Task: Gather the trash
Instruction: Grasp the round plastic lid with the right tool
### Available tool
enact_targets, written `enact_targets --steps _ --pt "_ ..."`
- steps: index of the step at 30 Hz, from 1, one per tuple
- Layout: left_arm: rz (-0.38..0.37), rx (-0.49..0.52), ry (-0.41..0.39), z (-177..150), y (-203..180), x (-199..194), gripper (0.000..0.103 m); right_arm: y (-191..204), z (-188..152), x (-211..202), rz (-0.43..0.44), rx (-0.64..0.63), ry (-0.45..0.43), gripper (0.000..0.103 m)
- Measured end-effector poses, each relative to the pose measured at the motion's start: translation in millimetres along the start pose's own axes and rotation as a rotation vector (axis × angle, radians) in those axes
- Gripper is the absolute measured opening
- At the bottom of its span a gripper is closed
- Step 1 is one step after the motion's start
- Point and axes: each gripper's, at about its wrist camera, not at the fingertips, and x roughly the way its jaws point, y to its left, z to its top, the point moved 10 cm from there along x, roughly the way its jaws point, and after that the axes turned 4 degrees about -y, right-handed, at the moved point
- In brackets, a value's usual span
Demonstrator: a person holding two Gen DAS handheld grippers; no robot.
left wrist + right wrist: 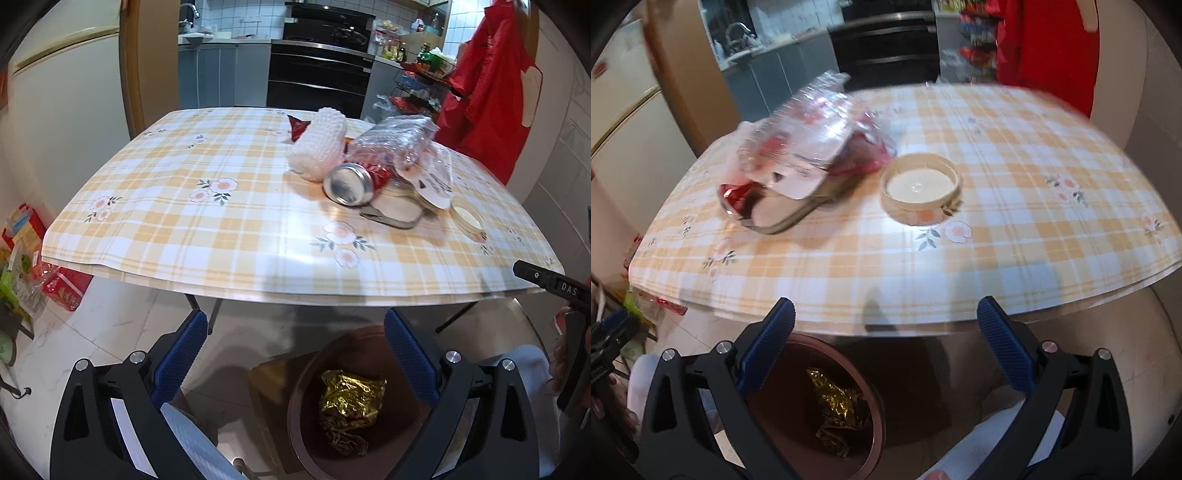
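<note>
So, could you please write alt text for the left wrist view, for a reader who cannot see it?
The open, empty left gripper hangs above a brown trash bin holding crumpled gold foil, at the near edge of a checked table. On the table lie a crushed can, white bubble wrap and clear plastic packaging.
</note>
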Motion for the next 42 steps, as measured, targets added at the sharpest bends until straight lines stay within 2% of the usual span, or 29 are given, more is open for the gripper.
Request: enact_targets --steps 9,16,23,31,35,37,42 --pt "0.002 -0.015 0.000 19.6 3.2 23.8 0.094 -24.5 46.8 39.4 -0.023 -0.080 -0.009 0.097" --pt "-0.016 -0.014 0.008 31.3 -8.4 42.7 0.094 -24.9 67.4 94.3 -0.031 -0.157 0.057 0.097" --pt "-0.030 -0.003 0.008 42.5 -17.4 59.5 0.094 -30.1 79.7 129.1 -0.037 -0.131 0.105 0.097" --pt "-0.046 0.013 0.000 57.0 -27.3 73.4 0.094 -26.2 88.7 146.8 -0.044 -0.140 0.128 0.097" --pt "-0.052 0.016 0.002 60.7 -30.6 78.7 0.094 -28.7 90.8 151.5 -0.075 -0.160 0.130 0.097" --pt "-0.056 0.016 0.001 62.4 -31.9 80.6 0.094 -27.9 90.8 150.2 -0.069 -0.163 0.122 0.089" --pt "-0.086 0.015 0.000 70.1 -39.6 85.4 0.094 -25.5 90.6 140.5 -0.063 -0.180 0.093 0.088"
